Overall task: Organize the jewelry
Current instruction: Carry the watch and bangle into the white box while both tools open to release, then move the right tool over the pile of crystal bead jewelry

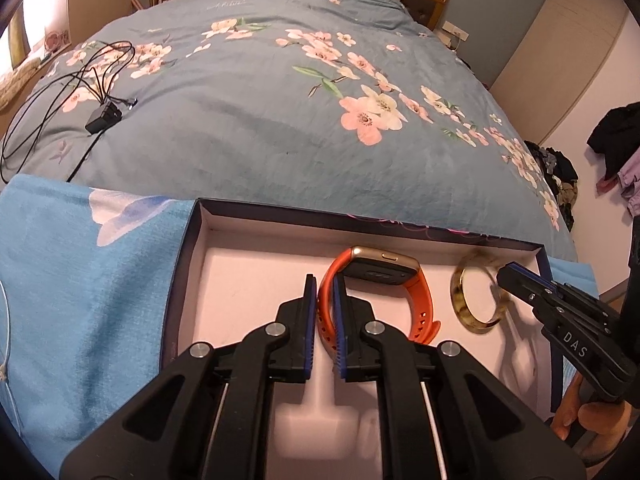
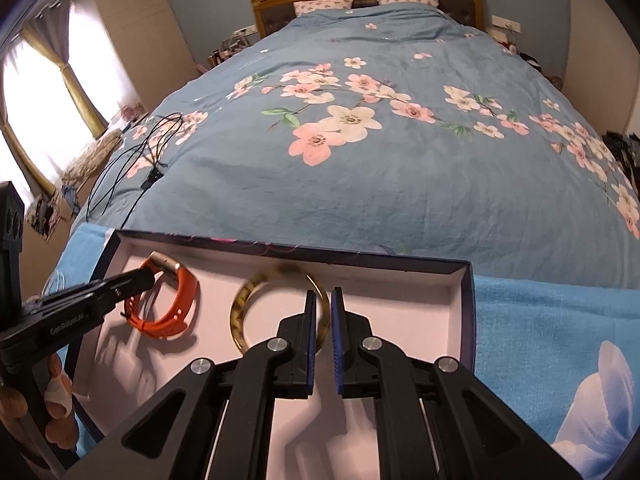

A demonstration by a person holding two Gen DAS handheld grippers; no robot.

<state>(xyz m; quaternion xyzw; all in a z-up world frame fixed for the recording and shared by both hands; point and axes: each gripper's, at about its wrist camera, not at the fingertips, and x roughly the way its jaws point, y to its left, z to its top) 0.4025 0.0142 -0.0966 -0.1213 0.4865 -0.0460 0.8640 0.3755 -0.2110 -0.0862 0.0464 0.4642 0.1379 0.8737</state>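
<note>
A dark box with a pale lining (image 1: pixel 248 272) (image 2: pixel 400 304) sits on a light blue towel at the foot of the bed. My left gripper (image 1: pixel 325 284) is shut on the orange strap of a gold-cased watch (image 1: pixel 380 268), held just above the box floor; the watch also shows in the right wrist view (image 2: pixel 168 312). My right gripper (image 2: pixel 321 294) is shut on a tortoiseshell bangle (image 2: pixel 244 312), held upright inside the box to the right of the watch; the bangle also shows in the left wrist view (image 1: pixel 464 300) with the right gripper (image 1: pixel 506 276) on its far side.
The box lies on a light blue towel (image 1: pixel 80 280) (image 2: pixel 540 320). Beyond it spreads a blue floral duvet (image 1: pixel 280 120). A black charger with cables (image 1: pixel 102 116) lies on the duvet at left. Dark clothes (image 1: pixel 616 136) hang at the right.
</note>
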